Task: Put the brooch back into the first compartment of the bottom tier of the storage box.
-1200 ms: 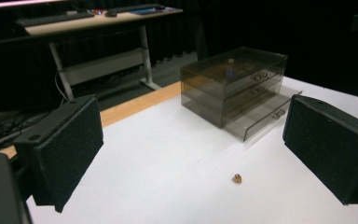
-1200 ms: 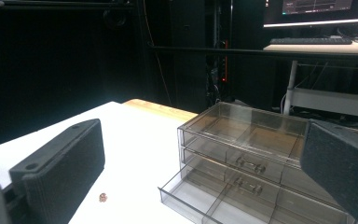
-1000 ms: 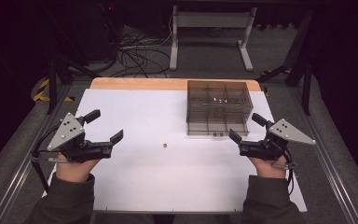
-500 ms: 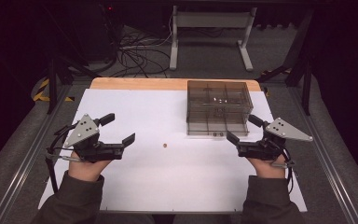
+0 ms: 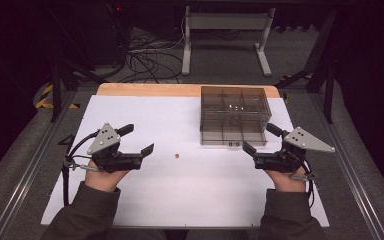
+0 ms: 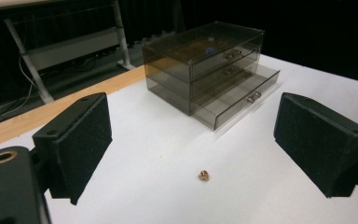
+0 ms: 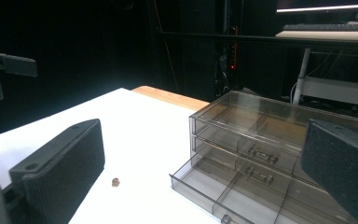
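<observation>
My left gripper (image 5: 137, 141) has slid across the white table (image 5: 145, 200) toward the tiny brown bead (image 5: 176, 156), and it has come down a little lower too. A moment ago it sat farther out by the left edge; now the bead lies just ahead of my jaws, near them but not touching. In the left gripper view the bead (image 6: 203, 175) sits on the bare table between my two black pads (image 6: 81, 140), a bit in front of them. My left jaws have just been closing a little, yet they are spread wide and nothing is pinched between them (the bead is so small that they have a long way to go). My right gripper (image 5: 261, 139) has stayed where it was, next to the smoky plastic drawer box (image 5: 234, 115), with its jaws spread wide and nothing in them. The bottom drawer (image 7: 242, 193) of the box is pulled out, and I can see empty little sections inside it. So I think I am getting ready to pick up the bead and drop it in that open drawer. I must go lower and get the pads on both sides of it first, or it may roll away.
</observation>
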A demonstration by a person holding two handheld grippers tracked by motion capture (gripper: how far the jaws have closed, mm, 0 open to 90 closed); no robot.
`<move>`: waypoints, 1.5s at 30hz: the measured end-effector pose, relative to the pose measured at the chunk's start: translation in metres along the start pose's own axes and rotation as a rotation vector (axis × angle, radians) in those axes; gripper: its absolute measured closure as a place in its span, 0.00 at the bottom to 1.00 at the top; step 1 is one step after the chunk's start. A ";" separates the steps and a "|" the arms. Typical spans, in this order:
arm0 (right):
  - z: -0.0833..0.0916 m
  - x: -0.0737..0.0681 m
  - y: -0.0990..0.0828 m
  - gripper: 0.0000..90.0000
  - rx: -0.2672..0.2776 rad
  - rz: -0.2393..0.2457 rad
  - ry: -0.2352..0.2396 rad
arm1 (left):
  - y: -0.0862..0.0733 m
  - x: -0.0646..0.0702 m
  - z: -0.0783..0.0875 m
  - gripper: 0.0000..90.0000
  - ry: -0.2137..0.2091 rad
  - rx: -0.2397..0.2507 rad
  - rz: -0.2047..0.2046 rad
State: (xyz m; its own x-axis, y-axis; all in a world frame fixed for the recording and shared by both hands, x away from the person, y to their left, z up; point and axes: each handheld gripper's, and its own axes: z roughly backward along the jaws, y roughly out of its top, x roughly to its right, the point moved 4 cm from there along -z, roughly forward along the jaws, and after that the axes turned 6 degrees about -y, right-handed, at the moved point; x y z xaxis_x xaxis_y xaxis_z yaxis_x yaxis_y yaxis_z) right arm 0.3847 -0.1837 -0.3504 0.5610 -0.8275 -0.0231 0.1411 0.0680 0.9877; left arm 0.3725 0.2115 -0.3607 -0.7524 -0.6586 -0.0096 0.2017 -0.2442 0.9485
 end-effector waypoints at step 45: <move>0.004 0.001 0.002 0.01 -0.007 0.018 -0.019 | -0.035 -0.010 -0.073 0.35 -0.012 -0.118 0.050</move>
State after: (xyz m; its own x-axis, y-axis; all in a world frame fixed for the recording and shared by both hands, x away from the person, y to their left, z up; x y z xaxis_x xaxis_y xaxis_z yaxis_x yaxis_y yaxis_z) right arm 0.3824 -0.1872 -0.3480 0.5481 -0.8364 -0.0026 0.1370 0.0867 0.9868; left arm 0.4187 0.1749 -0.4167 -0.7472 -0.6634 0.0410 0.3108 -0.2942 0.9038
